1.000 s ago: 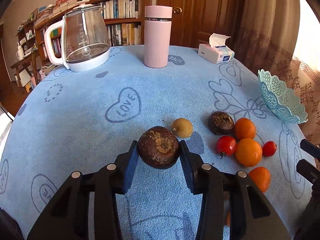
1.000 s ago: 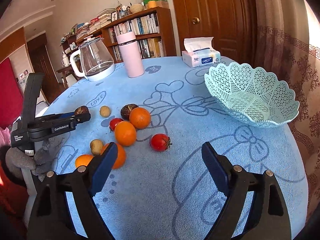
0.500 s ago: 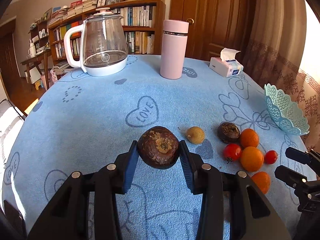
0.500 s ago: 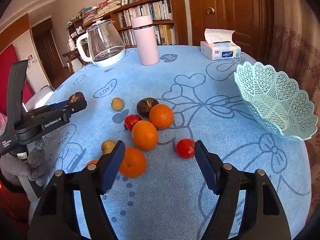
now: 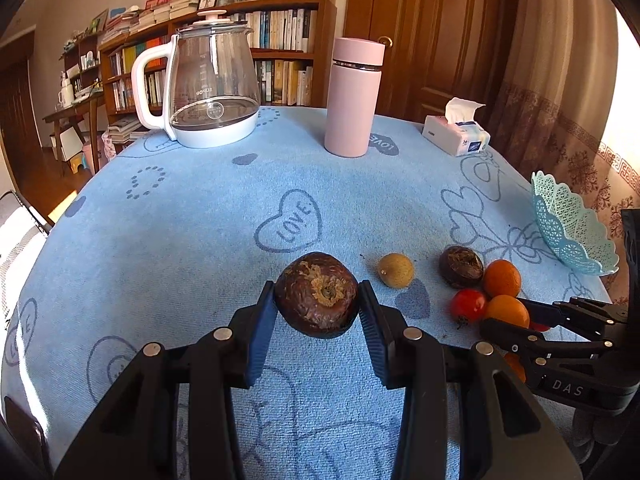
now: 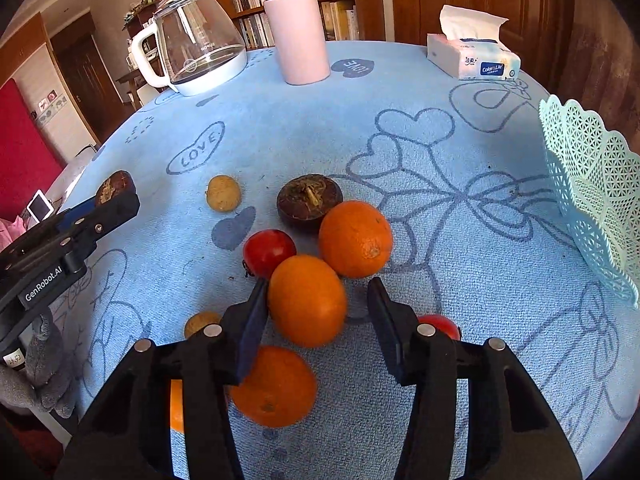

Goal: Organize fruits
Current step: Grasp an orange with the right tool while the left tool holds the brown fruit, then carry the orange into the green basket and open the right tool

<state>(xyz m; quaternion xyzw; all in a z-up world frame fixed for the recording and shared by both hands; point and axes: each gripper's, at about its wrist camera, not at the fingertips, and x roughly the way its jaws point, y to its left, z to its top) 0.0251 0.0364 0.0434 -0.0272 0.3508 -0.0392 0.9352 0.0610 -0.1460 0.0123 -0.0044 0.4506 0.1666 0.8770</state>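
Left of the fruit pile, my left gripper (image 5: 318, 308) is clamped on a dark brown fruit (image 5: 317, 294), held off the cloth. Over the pile, right gripper (image 6: 318, 312) has just been closing around an orange (image 6: 307, 300); left pad touches, right pad is apart. Basket (image 6: 588, 196) lies right of the pile, nearer my right hand.

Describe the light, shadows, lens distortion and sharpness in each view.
Left wrist view: warm sunlight from the right blows out the window edge; the tablecloth bulges under fisheye bending with dark corners; the brown fruit in the left claw is sharp.
Right wrist view: same curved edges; the orange between the right claw is crisp and shades the cloth beside it; the basket looks stretched at the edge.
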